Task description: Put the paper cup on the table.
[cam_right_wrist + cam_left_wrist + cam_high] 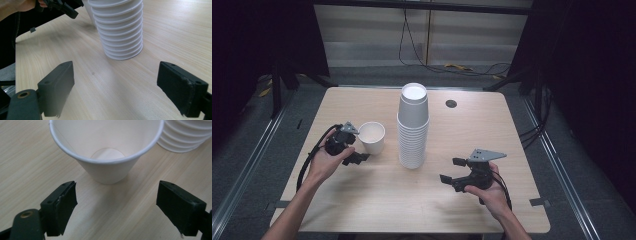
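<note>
Now, line it up: left gripper squares off on the single cup

Over on the left side of the desk [362,200], the left gripper [353,145] sits just beside a lone paper cup [372,137], jaws spread wide and holding nothing. From the left gripper view the cup [107,157] stands upright, mouth up, straight ahead between the two black jaws but not yet inside them. Just to its right stands the tall stack of cups [413,127], nested mouth down, close beside the cup without clearly touching it.

The right gripper [451,170] waits near the stack's base, also released and empty, with the stack [120,30] ahead of its jaws.

What counts here, by my reading: slide the left gripper forward so the jaws pass either side of the cup wall, low and level, then close gently. Paper walls buckle easily, so a soft squeeze beats a hard clamp. Keep the far jaw clear of the stack; a nudge there could topple the tower. Approach straight, not angled, or the light cup may skate away across the wood.
</note>
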The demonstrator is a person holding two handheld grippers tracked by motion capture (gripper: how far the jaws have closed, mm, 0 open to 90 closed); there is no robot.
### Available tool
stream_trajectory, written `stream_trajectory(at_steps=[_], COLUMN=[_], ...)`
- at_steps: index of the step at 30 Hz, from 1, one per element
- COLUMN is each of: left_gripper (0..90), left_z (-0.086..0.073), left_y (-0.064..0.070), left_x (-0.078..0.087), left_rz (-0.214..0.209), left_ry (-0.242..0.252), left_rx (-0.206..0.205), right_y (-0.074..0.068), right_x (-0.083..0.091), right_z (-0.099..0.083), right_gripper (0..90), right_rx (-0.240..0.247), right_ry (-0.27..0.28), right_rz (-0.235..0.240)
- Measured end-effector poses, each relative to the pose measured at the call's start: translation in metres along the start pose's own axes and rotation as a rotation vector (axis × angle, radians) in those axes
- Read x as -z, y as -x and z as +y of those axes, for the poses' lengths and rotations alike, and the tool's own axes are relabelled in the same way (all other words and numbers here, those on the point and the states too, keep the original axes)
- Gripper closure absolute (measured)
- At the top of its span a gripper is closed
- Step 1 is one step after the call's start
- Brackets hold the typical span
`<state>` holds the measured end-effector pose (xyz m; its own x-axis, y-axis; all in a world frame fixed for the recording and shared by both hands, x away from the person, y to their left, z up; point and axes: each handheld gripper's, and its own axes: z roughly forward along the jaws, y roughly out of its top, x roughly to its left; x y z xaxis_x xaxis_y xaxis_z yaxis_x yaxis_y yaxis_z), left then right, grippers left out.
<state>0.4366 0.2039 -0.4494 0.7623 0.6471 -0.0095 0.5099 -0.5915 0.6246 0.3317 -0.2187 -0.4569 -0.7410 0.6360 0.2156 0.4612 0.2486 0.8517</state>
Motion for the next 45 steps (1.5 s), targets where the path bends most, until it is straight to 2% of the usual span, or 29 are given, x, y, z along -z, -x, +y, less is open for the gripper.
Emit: stream_trajectory(at_steps=[2, 7, 10, 13, 14, 18, 21, 22, 26, 36, 38, 44, 45], left_gripper=[16.1, 16.1, 16.2, 16.2, 16.4, 16.1, 16.1, 16.1, 16.2, 16.1, 16.1, 16.1, 16.1], left_z=[-0.004, -0.012, -0.017, -0.025, -0.027, -0.032, -0.033, -0.034, -0.038, -0.047, -0.048, -0.052, -0.054], left_y=[0.002, 0.007, 0.012, 0.016, 0.018, 0.024, 0.029, 0.033, 0.045, 0.062, 0.066, 0.079, 0.085], left_x=[0.002, 0.007, 0.01, 0.014, 0.015, 0.02, 0.021, 0.021, 0.022, 0.022, 0.02, 0.019, 0.02], left_rz=[-0.016, -0.015, -0.005, -0.021, -0.013, 0.006, 0.009, -0.01, -0.01, -0.023, -0.043, -0.077, -0.09], left_ry=[0.024, 0.045, 0.065, 0.118, 0.128, 0.182, 0.202, 0.215, 0.238, 0.303, 0.32, 0.346, 0.359], left_rx=[0.004, 0.009, 0.031, 0.073, 0.082, 0.078, 0.079, 0.089, 0.085, 0.103, 0.121, 0.111, 0.106], right_y=[0.0, 0.0, 0.001, 0.001, 0.001, 0.001, 0.001, 0.002, 0.003, 0.002, 0.002, 0.002, 0.001], right_x=[0.0, 0.0, 0.001, 0.002, 0.002, 0.002, 0.001, 0.001, 0.002, 0.002, 0.001, 0.001, 0.0], right_z=[0.0, 0.0, 0.0, 0.0, 0.0, 0.0, 0.0, 0.0, 0.0, -0.002, -0.002, -0.003, -0.003], right_gripper=[14.6, 14.6, 14.6, 14.6, 14.6, 14.5, 14.7, 14.7, 14.7, 14.7, 14.7, 14.7, 14.6], right_rx=[0.001, -0.006, -0.007, -0.008, -0.005, -0.008, -0.01, -0.015, -0.033, -0.018, -0.018, -0.018, -0.02], right_ry=[0.005, 0.008, 0.01, 0.013, 0.015, 0.014, 0.015, 0.022, 0.022, 0.021, 0.023, 0.015, 0.009], right_rz=[0.002, -0.003, -0.009, -0.013, -0.013, -0.018, -0.016, -0.014, -0.022, -0.03, -0.029, -0.03, -0.028])
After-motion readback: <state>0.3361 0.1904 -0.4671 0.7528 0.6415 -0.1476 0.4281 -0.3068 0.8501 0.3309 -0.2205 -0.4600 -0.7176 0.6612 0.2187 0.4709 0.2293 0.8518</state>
